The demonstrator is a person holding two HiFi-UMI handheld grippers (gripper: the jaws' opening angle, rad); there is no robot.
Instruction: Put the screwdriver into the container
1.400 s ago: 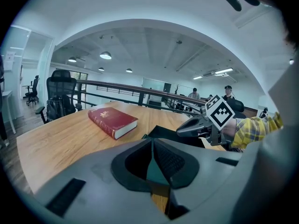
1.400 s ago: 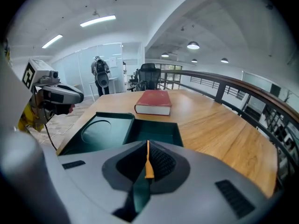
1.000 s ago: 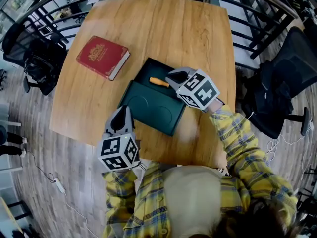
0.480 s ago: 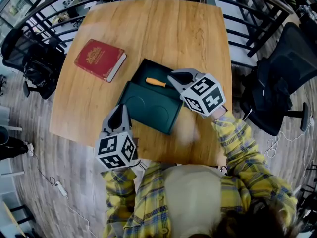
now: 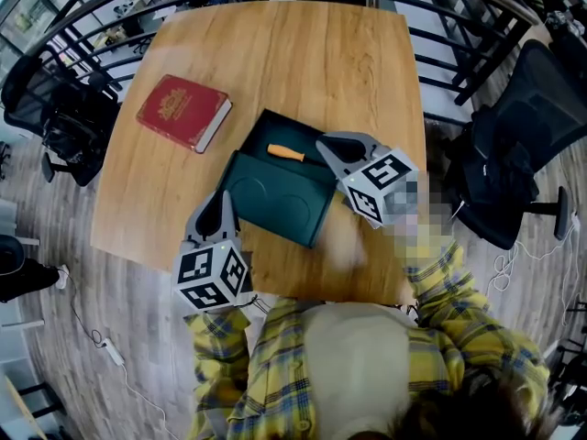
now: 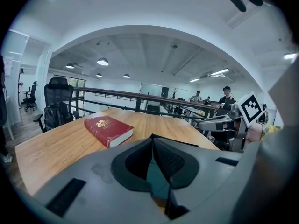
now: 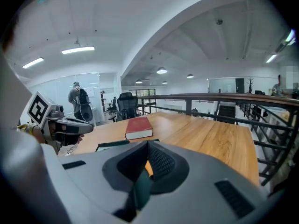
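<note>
Looking down on my wooden table (image 5: pixel 303 53), with the dark green container (image 5: pixel 275 195) lying open in the middle.
Red book (image 5: pixel 183 110) sits well apart at far left. My left gripper (image 5: pixel 223 202) is at the lid's near-left corner, jaws together, empty. My right gripper (image 5: pixel 323 142) hovers at the container's right side, jaws pinched closed on nothing. And there's the orange screwdriver (image 5: pixel 286 153), lying inside the container's tray, just beside those right tips.

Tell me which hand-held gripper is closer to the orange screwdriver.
The right hand-held gripper: its tips are close beside the screwdriver lying in the green container's far half, while the left hand-held gripper is at the container's near edge.
</note>
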